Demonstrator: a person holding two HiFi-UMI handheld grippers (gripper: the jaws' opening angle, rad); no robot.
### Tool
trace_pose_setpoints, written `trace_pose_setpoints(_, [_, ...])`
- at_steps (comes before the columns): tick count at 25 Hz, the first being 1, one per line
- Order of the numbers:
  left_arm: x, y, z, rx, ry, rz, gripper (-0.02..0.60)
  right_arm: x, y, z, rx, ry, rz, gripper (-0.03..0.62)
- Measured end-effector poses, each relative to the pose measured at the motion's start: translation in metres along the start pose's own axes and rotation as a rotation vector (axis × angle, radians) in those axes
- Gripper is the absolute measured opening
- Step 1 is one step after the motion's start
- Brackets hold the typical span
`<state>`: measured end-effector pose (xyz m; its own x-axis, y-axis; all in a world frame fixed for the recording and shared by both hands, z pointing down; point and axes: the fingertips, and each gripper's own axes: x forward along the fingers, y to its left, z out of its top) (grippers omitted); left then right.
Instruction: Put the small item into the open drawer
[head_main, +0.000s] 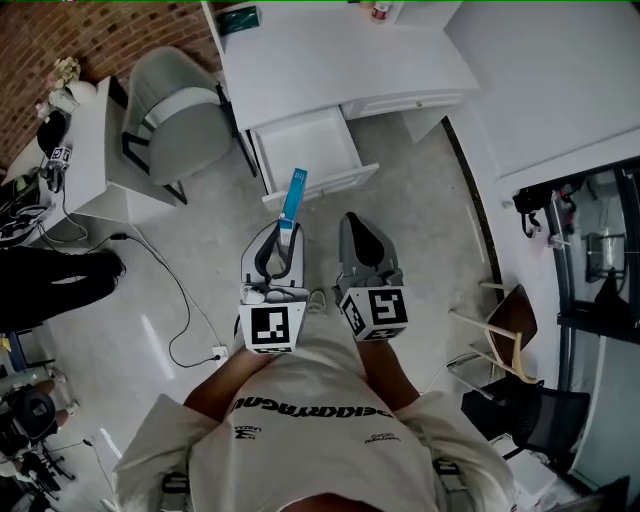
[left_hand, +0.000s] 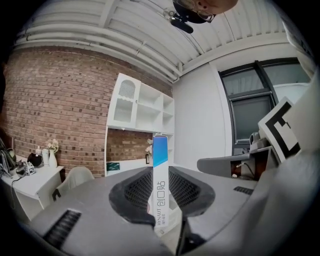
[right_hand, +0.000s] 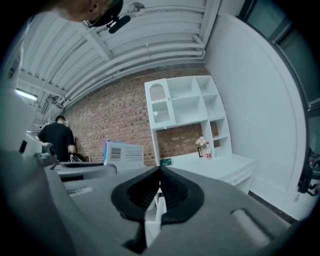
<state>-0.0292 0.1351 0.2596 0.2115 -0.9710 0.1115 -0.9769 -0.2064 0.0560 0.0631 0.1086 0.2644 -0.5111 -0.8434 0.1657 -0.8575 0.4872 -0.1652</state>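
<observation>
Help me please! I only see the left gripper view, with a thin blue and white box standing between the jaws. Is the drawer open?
Observer: Yes. The head view shows the drawer pulled out of the white desk, ahead of the left gripper that grips the thin blue and white box.
Operator: What is my other gripper holding?
Observer: Nothing. In the right gripper view, the right gripper has its jaws together with nothing between them.
Operator: Is anything printed on the box's side?
Observer: Yes, a barcode on its broad side, seen in the right gripper view.
</observation>
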Motion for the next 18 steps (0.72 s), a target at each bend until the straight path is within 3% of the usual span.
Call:
trace_pose_setpoints(9, [0.098,0.075,0.019,-0.005,-0.005,-0.119,0.087,0.117,-0.014,0.027,-0.012,-0.026,-0.114,-0.002])
trace_pose_setpoints(18, [0.164,0.123,0.017,-0.028,0.034,-0.211,0.087,0.186,-0.017,0.037,-0.002,-0.013,-0.2,-0.002])
